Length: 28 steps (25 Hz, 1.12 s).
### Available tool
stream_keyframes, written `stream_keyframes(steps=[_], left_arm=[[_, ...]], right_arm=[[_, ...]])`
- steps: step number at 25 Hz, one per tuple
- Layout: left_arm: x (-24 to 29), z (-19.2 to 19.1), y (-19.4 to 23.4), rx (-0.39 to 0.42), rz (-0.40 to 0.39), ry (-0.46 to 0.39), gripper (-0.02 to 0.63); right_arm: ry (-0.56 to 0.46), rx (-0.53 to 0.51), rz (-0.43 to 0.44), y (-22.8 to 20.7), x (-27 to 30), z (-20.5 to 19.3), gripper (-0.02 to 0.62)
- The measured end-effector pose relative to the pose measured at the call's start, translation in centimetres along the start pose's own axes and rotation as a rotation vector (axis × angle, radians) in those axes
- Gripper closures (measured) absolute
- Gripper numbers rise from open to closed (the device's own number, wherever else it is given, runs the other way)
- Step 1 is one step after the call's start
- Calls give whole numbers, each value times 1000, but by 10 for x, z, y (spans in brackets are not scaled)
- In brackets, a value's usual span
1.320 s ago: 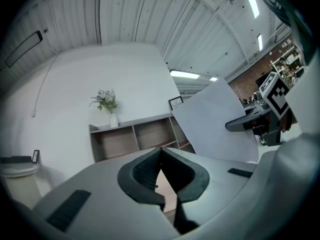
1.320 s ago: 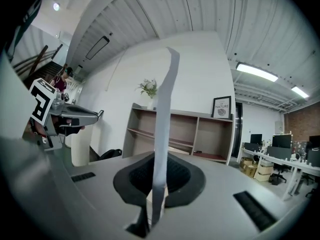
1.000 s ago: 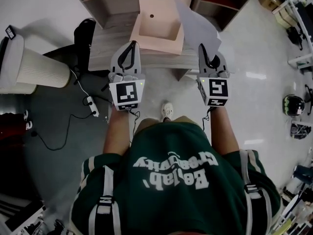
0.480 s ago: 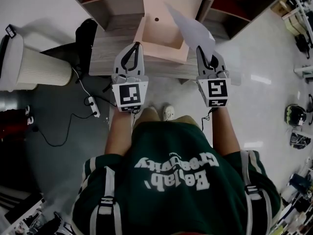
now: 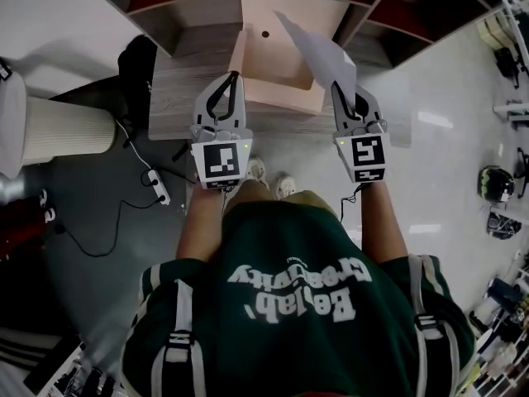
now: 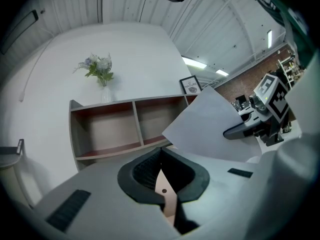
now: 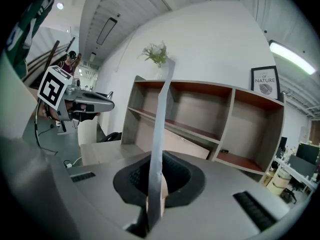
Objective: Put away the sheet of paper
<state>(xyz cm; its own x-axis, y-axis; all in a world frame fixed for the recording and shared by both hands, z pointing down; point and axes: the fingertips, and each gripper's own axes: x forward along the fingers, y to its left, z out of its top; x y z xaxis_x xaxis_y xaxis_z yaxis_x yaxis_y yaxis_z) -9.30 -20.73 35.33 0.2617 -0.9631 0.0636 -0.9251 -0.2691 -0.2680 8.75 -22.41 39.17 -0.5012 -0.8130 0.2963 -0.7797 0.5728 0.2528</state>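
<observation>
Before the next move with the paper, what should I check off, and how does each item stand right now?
1. Sheet of paper clamped in the right gripper jaws: ok.
2. Left gripper empty, jaws together: ok.
3. Peach box open at the top: ok.
4. Inside of the box free of other things: cannot tell, the sheet hides part of it.
5. Sheet down inside the box: not ok, it is held upright on edge.
</observation>
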Motion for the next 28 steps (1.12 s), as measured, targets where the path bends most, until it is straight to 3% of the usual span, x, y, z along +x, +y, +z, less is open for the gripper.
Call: stream_keyframes(steps=[7, 12, 17, 28], left_arm=[[38, -35, 44, -21, -72, 39, 588], [55, -46, 70, -25, -107, 21, 588], [61, -57, 83, -24, -147, 13, 588], [78, -80, 110, -41, -124, 67, 588]], right_arm=[[103, -87, 92, 27, 56, 9, 561], [197, -147, 187, 56, 84, 7, 561], [318, -274, 239, 79, 99, -6, 561], [543, -334, 450, 95, 130, -16, 561]])
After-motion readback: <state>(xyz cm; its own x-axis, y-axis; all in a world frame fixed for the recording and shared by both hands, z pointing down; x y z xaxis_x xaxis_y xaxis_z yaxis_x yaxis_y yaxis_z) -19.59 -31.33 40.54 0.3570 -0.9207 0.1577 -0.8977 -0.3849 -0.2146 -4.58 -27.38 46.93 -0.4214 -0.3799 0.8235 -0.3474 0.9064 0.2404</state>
